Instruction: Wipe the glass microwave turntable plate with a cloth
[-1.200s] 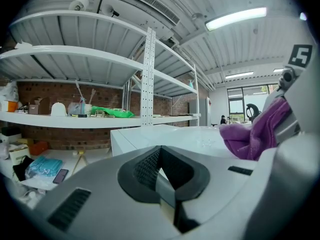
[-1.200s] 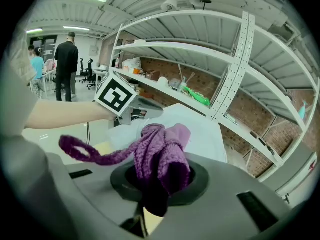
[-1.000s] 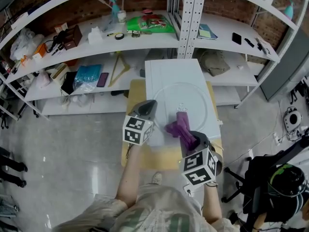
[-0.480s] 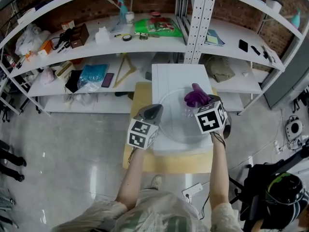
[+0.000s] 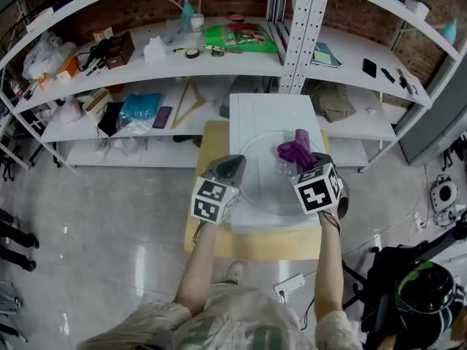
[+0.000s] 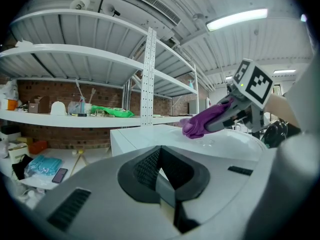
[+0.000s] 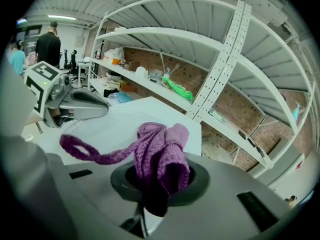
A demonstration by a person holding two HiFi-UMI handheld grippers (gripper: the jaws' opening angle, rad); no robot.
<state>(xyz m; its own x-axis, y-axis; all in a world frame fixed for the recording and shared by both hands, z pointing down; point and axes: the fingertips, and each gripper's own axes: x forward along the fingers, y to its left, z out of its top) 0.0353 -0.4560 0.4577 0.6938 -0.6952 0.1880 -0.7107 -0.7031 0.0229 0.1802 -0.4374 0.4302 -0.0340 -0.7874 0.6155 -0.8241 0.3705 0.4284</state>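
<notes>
The glass plate (image 5: 264, 187) lies flat on a white box (image 5: 266, 111) just right of the frame's centre, and the box sits on a wooden table (image 5: 248, 243). In the head view the right gripper (image 5: 305, 160) is over the plate's upper right part. Its jaws are clamped on a bunched purple cloth (image 5: 295, 149), which touches the glass, and a loose loop of the cloth trails off to the left in the right gripper view. The left gripper (image 5: 232, 164) sits at the plate's left rim. Its jaws are drawn together with nothing between them, and I cannot tell whether its tip touches the rim. Cluttered white shelves (image 5: 219, 57) fill the upper part of the frame.
</notes>
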